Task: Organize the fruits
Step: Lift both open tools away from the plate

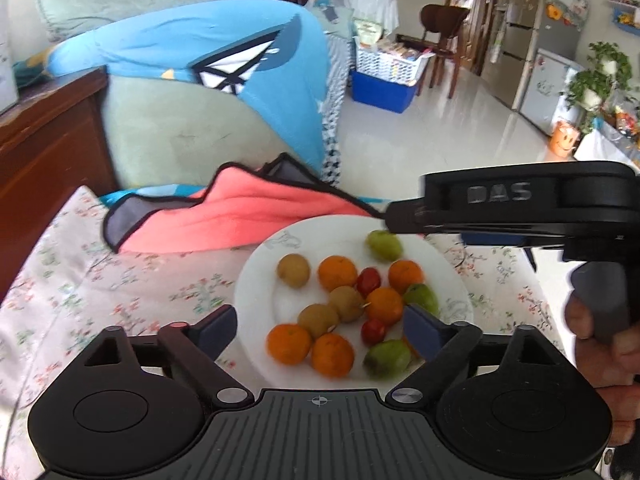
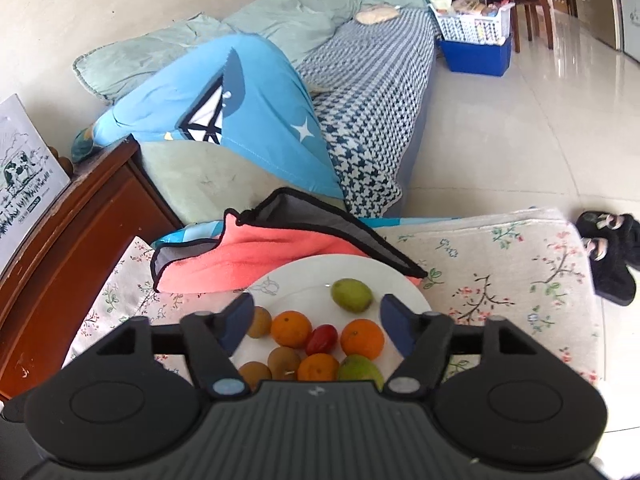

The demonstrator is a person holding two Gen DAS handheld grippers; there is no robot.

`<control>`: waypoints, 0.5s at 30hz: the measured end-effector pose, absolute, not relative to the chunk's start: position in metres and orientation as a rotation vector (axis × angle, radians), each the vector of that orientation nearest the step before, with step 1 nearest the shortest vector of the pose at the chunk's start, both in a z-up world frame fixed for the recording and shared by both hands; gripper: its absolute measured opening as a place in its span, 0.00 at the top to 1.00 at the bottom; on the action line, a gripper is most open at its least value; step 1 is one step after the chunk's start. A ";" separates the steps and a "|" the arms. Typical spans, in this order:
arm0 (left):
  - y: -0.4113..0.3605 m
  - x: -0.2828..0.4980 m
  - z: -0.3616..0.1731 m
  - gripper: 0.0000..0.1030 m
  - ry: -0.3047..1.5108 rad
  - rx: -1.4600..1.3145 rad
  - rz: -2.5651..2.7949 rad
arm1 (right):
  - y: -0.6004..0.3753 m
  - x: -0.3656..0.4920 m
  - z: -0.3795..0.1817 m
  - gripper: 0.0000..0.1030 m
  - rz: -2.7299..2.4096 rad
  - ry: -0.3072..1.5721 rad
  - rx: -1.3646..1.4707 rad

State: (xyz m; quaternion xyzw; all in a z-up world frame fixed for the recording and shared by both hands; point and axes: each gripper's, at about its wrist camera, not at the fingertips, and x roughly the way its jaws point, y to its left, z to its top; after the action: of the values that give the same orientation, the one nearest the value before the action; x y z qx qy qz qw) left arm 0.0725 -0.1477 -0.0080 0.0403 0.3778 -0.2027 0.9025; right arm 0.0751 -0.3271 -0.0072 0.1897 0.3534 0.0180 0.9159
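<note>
A: Nearest the lens: left gripper [image 1: 318,330], jaws wide apart, nothing btwn them, hovering over the near side of the white plate [image 1: 256,280].

B: And the right gripper [image 2: 316,322]?

A: Also spread wide, empty, above the plate's middle. From the left view its black body crosses over the plate's far-right rim, held in a hand [image 1: 600,332].

B: Where's the fruit?

A: All on the plate, mixed. Oranges [image 1: 337,273] mid-plate and at the near edge, brownish round ones [image 1: 293,270] toward the left, small red ones [image 1: 368,281] in the centre, green ones [image 1: 384,245] at the far edge and right side.

B: Why both grippers spread above it?

A: Prob. choosing a first pick; wide jaws fit the round oranges. No sorting visible yet, kinds lie jumbled, several touching.

B: Plate sits on what?

A: Floral-cloth table [image 2: 520,280]. A pink cloth [image 2: 256,264] w/ dark trim lies just behind the plate, its edge touching or tucked under the far rim, can't tell which.

B: Any container for sorted fruit?

A: None in view near the plate.
</note>
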 end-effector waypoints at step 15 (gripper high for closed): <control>-0.099 0.052 0.007 0.04 0.888 0.042 -0.272 | -0.330 0.019 0.004 0.05 -0.081 0.829 0.409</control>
State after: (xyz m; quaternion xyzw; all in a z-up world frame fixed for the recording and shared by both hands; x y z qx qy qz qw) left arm 0.0523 -0.0993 0.0070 0.0204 0.4283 -0.1309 0.8939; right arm 0.0190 -0.3300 0.0041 0.1973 0.3997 -0.0389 0.8943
